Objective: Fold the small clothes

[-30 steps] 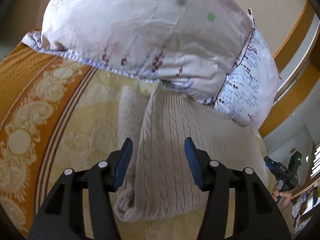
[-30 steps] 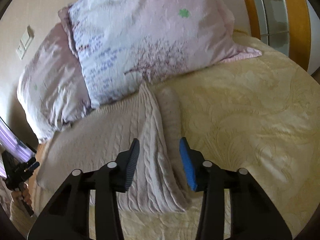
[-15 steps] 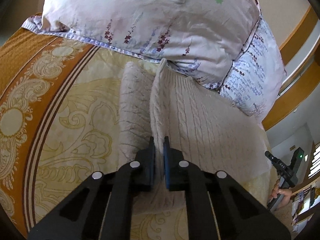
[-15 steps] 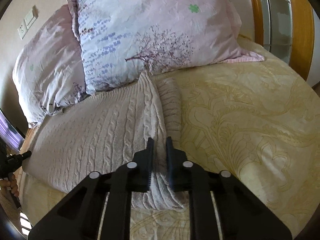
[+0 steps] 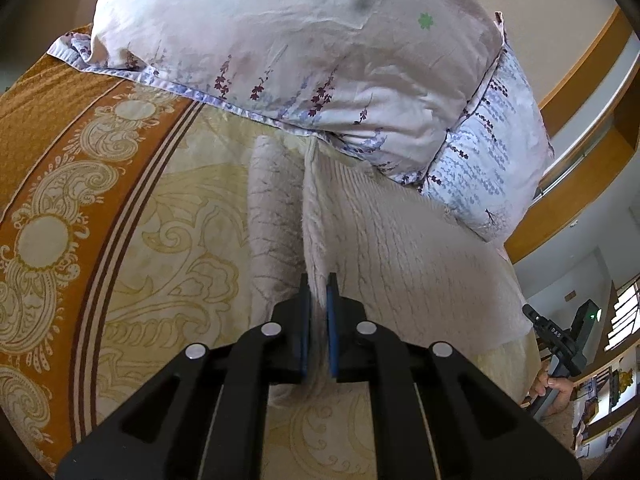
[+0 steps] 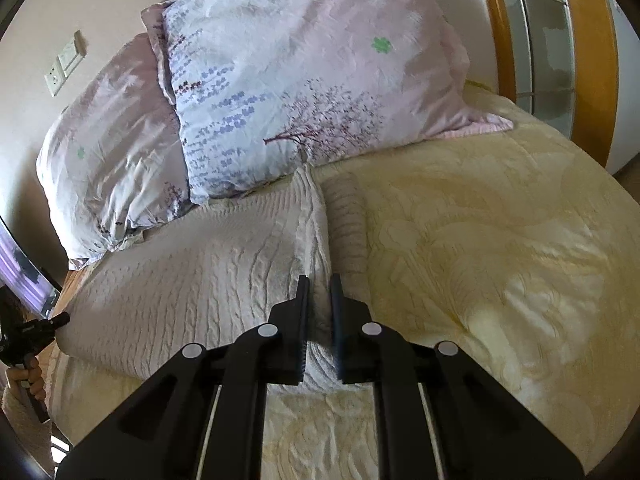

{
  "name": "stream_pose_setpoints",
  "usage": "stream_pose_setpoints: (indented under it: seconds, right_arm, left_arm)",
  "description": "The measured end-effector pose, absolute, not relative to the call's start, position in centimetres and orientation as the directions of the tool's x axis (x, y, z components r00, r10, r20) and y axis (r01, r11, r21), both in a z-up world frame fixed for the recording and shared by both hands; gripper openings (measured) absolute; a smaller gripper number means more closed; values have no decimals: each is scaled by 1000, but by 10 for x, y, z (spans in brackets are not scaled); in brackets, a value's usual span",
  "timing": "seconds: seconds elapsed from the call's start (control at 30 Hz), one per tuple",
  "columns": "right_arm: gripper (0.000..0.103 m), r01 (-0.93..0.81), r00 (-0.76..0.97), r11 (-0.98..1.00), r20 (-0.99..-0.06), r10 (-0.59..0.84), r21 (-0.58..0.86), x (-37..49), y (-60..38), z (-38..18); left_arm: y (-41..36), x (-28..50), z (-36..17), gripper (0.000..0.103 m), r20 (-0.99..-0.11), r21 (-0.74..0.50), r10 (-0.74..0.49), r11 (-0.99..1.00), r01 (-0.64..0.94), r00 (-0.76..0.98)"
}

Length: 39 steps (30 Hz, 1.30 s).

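A cream cable-knit sweater (image 5: 392, 248) lies on the yellow bedspread, also in the right wrist view (image 6: 192, 276). My left gripper (image 5: 317, 292) is shut on a raised ridge of the sweater's left edge, with a sleeve (image 5: 272, 216) lying just left of it. My right gripper (image 6: 319, 292) is shut on a raised ridge of the sweater's right edge, with the other sleeve (image 6: 346, 220) lying to its right. Both pinched edges are lifted slightly off the bed.
Two floral pillows (image 5: 304, 40) (image 6: 304, 92) lie against the far end of the sweater. The bedspread (image 6: 500, 248) has an orange patterned border (image 5: 52, 184) at left. A wooden window frame (image 6: 588, 52) stands at right. The other gripper shows at each view's edge (image 5: 560, 340) (image 6: 28, 332).
Both grippers went from open around the sweater's side edges to shut on them. They have since lifted the pinched edges slightly.
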State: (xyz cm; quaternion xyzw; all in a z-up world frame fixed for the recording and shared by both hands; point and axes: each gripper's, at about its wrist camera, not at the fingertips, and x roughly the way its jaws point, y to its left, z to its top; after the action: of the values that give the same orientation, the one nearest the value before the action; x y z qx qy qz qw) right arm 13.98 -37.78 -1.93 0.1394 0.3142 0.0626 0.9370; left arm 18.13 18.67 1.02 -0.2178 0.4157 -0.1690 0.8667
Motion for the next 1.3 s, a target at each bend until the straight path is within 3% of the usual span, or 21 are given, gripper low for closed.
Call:
stream_pose_setpoints:
  seconds: [0.4,0.5,0.63,0.77,0.93,1.1,1.3]
  right_arm:
    - [11,71,747,976,-660,85,205,148,-373,-41]
    - [18,73,755,975,-650,85,211,145,-373,-32]
    - [31,37,818,983,-570,74,181,137,-361,-8]
    - [31,-88,810,984,-564,161,154,147,-329,1]
    - [31,-178,766,980,-611,198,94,170,-285,-6]
    - [33,-159,726,982,-663,183,97,187,-282,-32]
    - [36,-162,718,983,-673,176,85,177,-279,-33]
  left_arm:
    - [188,179,-8,9,-675,-490,-464,863,123,573]
    - [188,175,-4,14,-672,-483,-459,867,126,582]
    - [187,170,13,47,-644,-462,-418,880,110,641]
    - [167,167,36,55,-585,-426,-410,890,165,700]
    - [130,179,38,58,-611,-379,-431,896,233,664]
    - [126,200,8,58,-706,-359,-377,920,156,600]
    - [139,195,9,58,-673,-425,-424,893,152,606]
